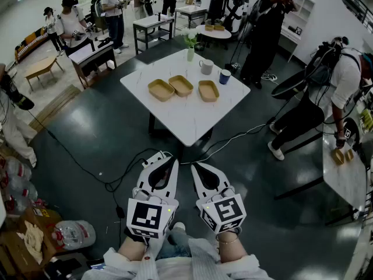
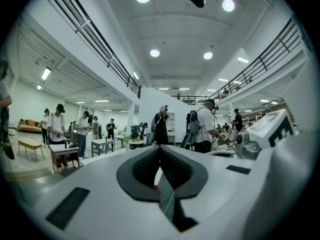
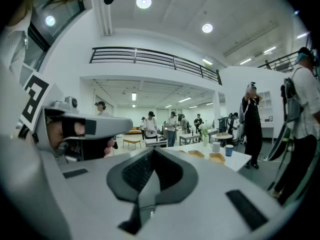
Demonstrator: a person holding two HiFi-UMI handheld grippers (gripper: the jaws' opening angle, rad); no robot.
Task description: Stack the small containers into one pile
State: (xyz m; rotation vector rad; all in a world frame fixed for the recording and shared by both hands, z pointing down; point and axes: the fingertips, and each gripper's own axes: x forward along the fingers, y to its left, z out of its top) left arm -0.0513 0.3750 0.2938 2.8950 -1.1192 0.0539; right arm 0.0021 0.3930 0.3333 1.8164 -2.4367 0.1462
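Both tools were pressed together with nothing between them: left tool (image 1: 164,160) and right tool (image 1: 198,167) sat side by side low in front of the person, over the dark floor (image 1: 105,127) and well apart from the bench (image 1: 186,121). Left gripper view showed the pads meeting at the tip (image 2: 160,147), right gripper view the same (image 3: 152,150); no contact with any object. Three small tan containers (image 1: 181,86) lay in a row on the white bench, separate and unstacked, so the task looked not yet started. Risks, as judgement: the containers seemed shallow and light, so a tool arriving without spreading first could shove one across the smooth top instead of gripping its rim. Grey mug (image 1: 206,66), blue cup (image 1: 225,76) and a vase (image 1: 190,52) stood just behind the row, so an overreach could knock them. Black cable (image 1: 87,162) ran across the floor between person and bench, a trip hazard on the walk in. Other people stood working nearby.
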